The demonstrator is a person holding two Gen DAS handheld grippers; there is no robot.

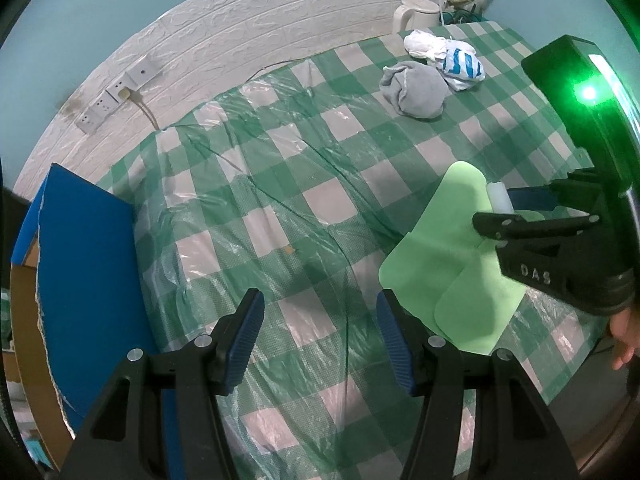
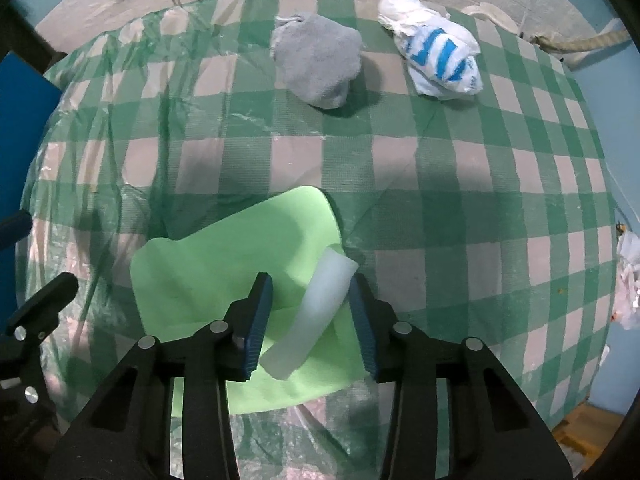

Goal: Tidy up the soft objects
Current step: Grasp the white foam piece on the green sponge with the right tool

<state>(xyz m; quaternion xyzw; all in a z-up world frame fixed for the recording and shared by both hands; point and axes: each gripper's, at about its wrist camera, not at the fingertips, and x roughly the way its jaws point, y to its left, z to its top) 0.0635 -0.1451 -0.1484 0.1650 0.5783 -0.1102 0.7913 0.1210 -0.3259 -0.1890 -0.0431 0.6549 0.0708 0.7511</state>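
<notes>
A white foam strip (image 2: 316,308) lies slantwise on a light green foam sheet (image 2: 224,268) on the green checked tablecloth (image 2: 440,168). My right gripper (image 2: 311,279) points down over it, jaws on either side of the strip. Its right pad meets the strip's upper end, while green shows between the strip and the left pad. In the left wrist view the same right gripper (image 1: 496,206) stands over the green sheet (image 1: 440,264), the strip (image 1: 498,196) at its tips. My left gripper (image 1: 320,308) hangs open over bare cloth, nothing between its fingers.
A grey towel bundle (image 2: 320,64) and a white bag with blue stripes (image 2: 436,56) sit at the far side of the table. A blue-lined cardboard box (image 1: 80,260) stands at the left. A white kettle (image 1: 416,12) and wall sockets (image 1: 116,96) are at the back.
</notes>
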